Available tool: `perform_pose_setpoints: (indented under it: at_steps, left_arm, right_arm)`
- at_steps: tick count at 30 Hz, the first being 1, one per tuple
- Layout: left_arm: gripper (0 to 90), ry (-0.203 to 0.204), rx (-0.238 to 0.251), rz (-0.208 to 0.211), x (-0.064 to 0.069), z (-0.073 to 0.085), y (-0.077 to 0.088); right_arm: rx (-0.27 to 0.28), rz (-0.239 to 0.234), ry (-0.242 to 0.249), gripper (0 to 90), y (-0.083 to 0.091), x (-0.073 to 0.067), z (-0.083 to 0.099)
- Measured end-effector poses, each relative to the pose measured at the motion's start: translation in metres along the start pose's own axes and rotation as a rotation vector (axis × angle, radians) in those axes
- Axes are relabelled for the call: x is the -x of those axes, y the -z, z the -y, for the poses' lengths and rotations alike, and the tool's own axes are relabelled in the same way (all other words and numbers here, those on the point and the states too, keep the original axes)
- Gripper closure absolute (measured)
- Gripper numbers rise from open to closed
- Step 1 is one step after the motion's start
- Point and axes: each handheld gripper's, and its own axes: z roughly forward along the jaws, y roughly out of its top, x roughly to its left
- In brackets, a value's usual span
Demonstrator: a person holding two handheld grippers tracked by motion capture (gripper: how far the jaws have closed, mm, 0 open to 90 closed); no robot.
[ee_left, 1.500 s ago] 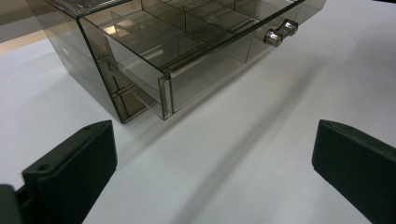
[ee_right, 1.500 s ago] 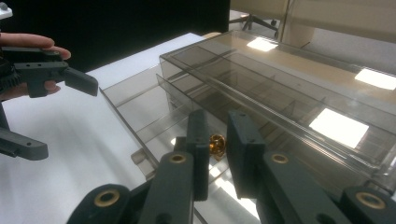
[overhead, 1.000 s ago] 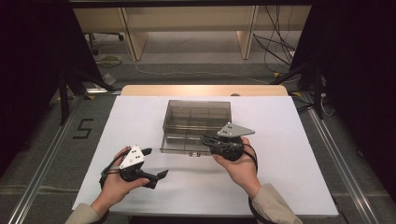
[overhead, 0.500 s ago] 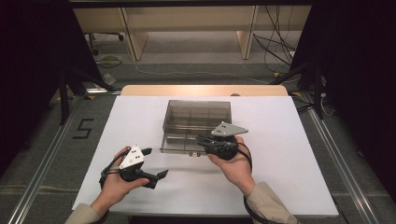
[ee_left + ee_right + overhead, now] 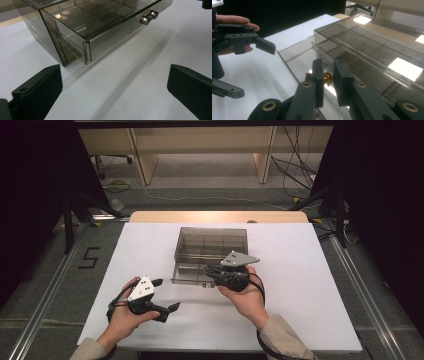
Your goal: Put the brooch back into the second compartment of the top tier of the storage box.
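On the left of the white worktop (image 5: 310, 285), the left gripper (image 5: 167, 295) rests low in the person's left hand (image 5: 122, 317), its fingers (image 5: 37, 92) spread wide with nothing between them, well apart from the box. In the left gripper view they point toward the smoky transparent plastic organiser box with a divided drawer (image 5: 210, 252), whose drawer stands pulled partway out, a small metallic knob (image 5: 148, 17) on its front. The box sits at the middle of the worktop. To the right, the right gripper (image 5: 210, 271) meets the drawer front; in the right gripper view its fingers (image 5: 318, 75) are clenched around the knob (image 5: 327, 76).
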Motion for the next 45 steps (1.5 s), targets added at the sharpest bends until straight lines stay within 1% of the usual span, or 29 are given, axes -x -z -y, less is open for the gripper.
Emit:
perform_pose_setpoints:
  at_steps: [13,15,21,24,27,30,33,36,39,42,45]
  left_arm:
    - [0.0,0.001,0.003,0.001,0.0,0.0,0.0]
    - [0.0,0.003,0.003,0.006,0.0,0.0,0.0]
    - [0.0,0.001,0.004,0.004,0.001,-0.001,0.0]
    - [0.0,-0.002,0.004,0.005,0.001,-0.001,0.0]
    - [0.0,-0.003,0.003,0.006,0.001,0.0,-0.001]
    - [0.0,0.002,0.004,0.006,0.001,0.0,0.0]
    - [0.1,-0.003,-0.001,0.005,0.001,0.0,0.0]
    - [0.1,-0.006,0.0,0.005,0.001,0.0,0.0]
    - [0.1,-0.004,-0.002,0.005,0.0,0.0,0.0]
    - [0.1,-0.003,-0.001,0.004,0.001,0.0,0.0]
    - [0.1,-0.005,-0.004,0.003,0.001,0.001,0.0]
  right_arm:
    - [-0.007,0.008,-0.004,79.9,-0.002,0.001,-0.001]
    - [-0.005,0.013,-0.001,79.9,-0.002,0.001,0.0]
    - [-0.006,0.027,0.0,79.5,-0.002,0.002,0.001]
    - [0.008,0.049,0.005,73.5,-0.002,0.002,0.003]
    - [0.012,0.05,0.002,70.6,0.0,0.003,0.002]
    - [0.015,0.057,-0.009,62.0,0.001,0.005,0.002]
    - [0.02,0.071,-0.023,52.9,0.005,0.007,0.004]
    - [0.026,0.075,-0.041,45.3,0.013,0.011,0.006]
    - [0.026,0.063,-0.05,37.6,0.022,0.017,0.008]
    - [0.036,0.06,-0.055,30.0,0.032,0.022,0.013]
    - [0.049,0.063,-0.049,24.4,0.044,0.028,0.017]
